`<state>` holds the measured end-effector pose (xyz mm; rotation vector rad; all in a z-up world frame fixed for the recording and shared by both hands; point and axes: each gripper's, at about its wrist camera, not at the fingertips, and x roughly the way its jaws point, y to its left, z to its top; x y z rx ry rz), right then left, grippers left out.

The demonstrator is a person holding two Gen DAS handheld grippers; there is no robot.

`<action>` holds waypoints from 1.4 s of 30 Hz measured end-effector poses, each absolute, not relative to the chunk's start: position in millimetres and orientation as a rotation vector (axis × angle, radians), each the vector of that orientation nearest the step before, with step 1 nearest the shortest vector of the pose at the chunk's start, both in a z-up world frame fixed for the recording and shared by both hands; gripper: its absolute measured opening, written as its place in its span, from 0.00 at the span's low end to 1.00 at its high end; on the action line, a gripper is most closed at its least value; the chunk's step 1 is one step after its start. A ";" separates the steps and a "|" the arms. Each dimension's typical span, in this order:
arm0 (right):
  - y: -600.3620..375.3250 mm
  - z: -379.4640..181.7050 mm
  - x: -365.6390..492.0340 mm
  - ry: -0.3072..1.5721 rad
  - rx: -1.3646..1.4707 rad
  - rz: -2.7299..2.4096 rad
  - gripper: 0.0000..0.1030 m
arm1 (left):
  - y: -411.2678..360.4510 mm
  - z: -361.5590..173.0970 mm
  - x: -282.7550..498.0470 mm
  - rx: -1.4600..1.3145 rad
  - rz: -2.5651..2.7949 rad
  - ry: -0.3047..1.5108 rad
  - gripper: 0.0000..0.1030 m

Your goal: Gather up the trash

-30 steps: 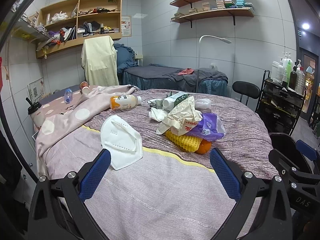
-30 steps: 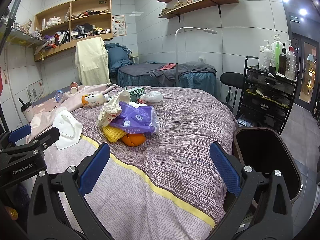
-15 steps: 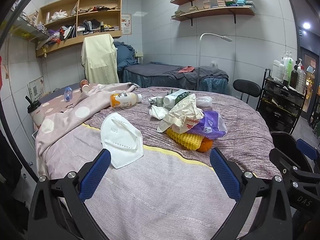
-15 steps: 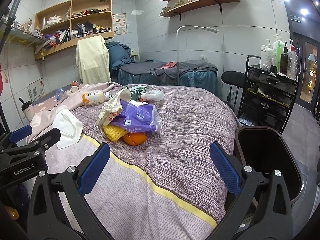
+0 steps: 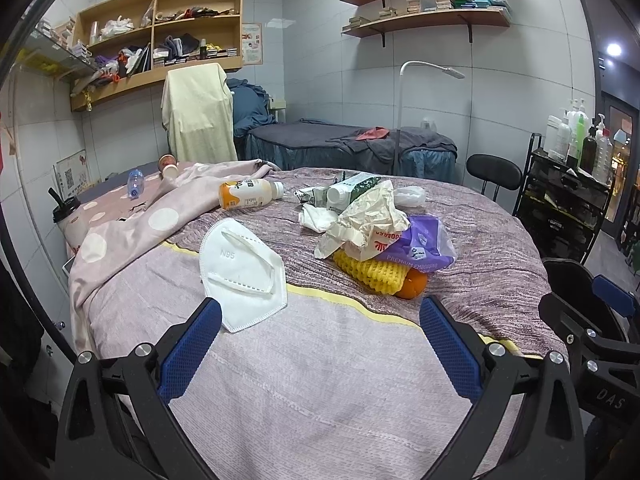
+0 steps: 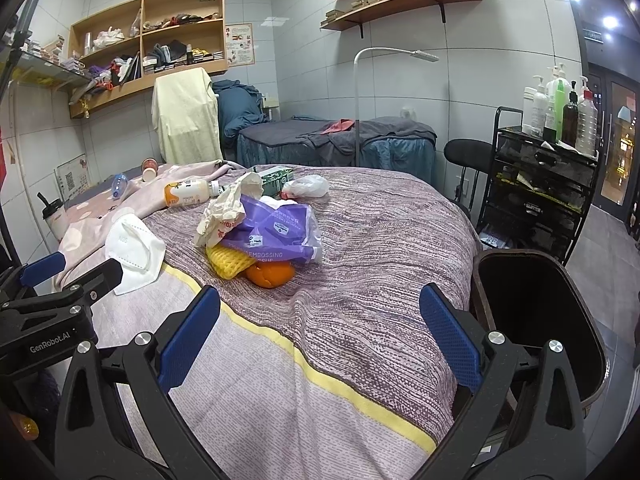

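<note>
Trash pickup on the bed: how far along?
Nothing looks done. The bin looks empty, though its bottom is dark. Left gripper and right gripper are open, holding nothing. Left to collect: mask, bottle, purple pack, paper wrapper.

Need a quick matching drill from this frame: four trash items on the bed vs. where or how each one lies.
Items:
1. white N95 face mask
2. orange-labelled drink bottle
3. purple tissue pack
4. orange fruit

States:
A. under the yellow foam net
B. flat, nearest the left tool
C. on its side by the dotted blanket
D. on top of the yellow foam net

Pairs: 1-B, 2-C, 3-D, 4-A
</note>
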<state>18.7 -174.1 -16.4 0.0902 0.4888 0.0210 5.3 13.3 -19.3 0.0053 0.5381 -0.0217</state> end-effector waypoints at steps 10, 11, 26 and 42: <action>-161.7 -18.3 67.6 0.570 0.061 0.141 0.95 | 54.3 -34.6 31.6 -0.080 -0.026 0.665 0.90; -157.9 -17.1 76.6 0.580 0.063 0.172 0.95 | 62.9 -34.6 38.3 -0.096 -0.024 0.676 0.89; -96.2 -11.2 218.1 0.699 0.040 0.352 0.78 | 129.7 -45.2 122.4 -0.143 -0.102 0.817 0.62; -89.9 1.1 218.0 0.634 0.109 0.483 0.16 | 110.4 -33.7 112.8 -0.129 -0.211 0.743 0.03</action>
